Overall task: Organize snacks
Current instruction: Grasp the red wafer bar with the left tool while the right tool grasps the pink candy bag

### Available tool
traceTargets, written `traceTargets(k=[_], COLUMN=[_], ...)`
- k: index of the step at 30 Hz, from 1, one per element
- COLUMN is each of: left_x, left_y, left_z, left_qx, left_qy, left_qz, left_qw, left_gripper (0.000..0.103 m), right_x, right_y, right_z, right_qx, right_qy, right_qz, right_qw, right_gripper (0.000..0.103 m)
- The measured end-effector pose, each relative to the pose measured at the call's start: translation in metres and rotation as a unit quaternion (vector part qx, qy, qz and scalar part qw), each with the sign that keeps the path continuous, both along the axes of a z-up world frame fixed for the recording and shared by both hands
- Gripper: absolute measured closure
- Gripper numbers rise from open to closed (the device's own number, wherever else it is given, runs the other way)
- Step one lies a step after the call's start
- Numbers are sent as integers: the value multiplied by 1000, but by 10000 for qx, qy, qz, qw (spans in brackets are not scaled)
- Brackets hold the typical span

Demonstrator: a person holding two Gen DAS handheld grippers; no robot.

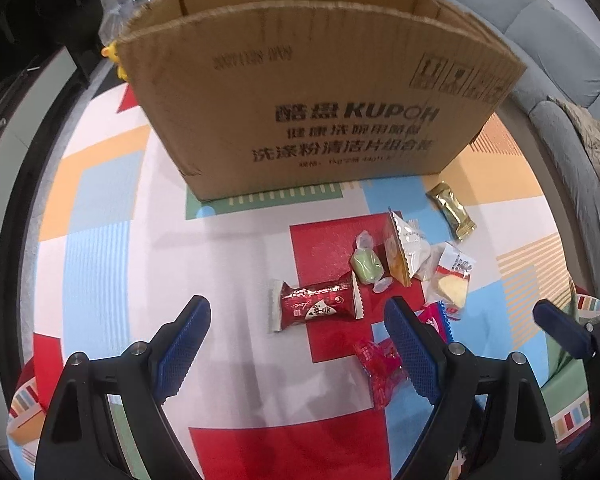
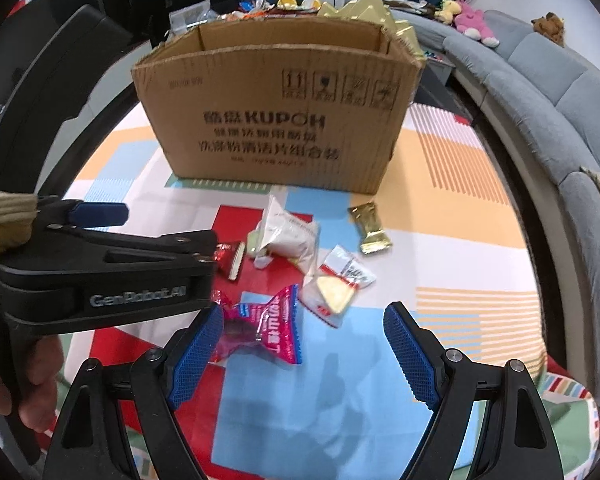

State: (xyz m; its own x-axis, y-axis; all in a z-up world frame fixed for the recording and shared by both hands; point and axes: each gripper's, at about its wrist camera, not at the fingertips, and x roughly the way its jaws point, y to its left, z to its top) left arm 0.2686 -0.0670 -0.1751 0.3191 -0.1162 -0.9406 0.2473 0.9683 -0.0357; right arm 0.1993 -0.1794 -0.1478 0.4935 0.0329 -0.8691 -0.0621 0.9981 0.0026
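An open cardboard box (image 1: 312,92) stands on a colourful mat; it also shows in the right wrist view (image 2: 276,112). Wrapped snacks lie in front of it: a dark red pack (image 1: 318,306), a green candy (image 1: 365,266), a gold pack (image 1: 452,210), a white pack with a yellow cake (image 2: 338,286) and a pink pack (image 2: 266,326). My left gripper (image 1: 298,342) is open above the mat, just short of the dark red pack. My right gripper (image 2: 304,350) is open and empty, with the pink pack by its left finger.
A grey sofa (image 2: 548,92) curves along the right side with plush toys (image 2: 474,22) on it. Dark furniture stands at the left. The left gripper's body (image 2: 100,272) fills the left of the right wrist view.
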Motion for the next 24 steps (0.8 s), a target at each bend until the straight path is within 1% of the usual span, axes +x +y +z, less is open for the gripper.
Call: traceTargets(k=[9, 15, 17, 22, 24], left_x=[16, 28, 30, 38, 41], left_y=[-1, 1, 1, 7, 8], left_z=[-23, -36, -39, -51, -53], left_qx=[-31, -101, -100, -125, -116], left_qy=[331, 521, 548, 655, 613], left_qz=[13, 58, 67, 107, 98], left_qw=[9994, 9986, 9984, 9977, 9980], left_gripper=[14, 15, 17, 25, 25], right_x=[9, 12, 13, 17, 18], right_y=[7, 15, 18, 20, 18], right_z=[-23, -31, -35, -43, -46], right_qx=[177, 249, 228, 186, 184], right_qy=[310, 439, 481, 603, 640], right_qz=[46, 102, 132, 80, 47], right_qw=[9994, 9987, 9985, 9980, 9978], right_gripper=[20, 20, 20, 20, 20])
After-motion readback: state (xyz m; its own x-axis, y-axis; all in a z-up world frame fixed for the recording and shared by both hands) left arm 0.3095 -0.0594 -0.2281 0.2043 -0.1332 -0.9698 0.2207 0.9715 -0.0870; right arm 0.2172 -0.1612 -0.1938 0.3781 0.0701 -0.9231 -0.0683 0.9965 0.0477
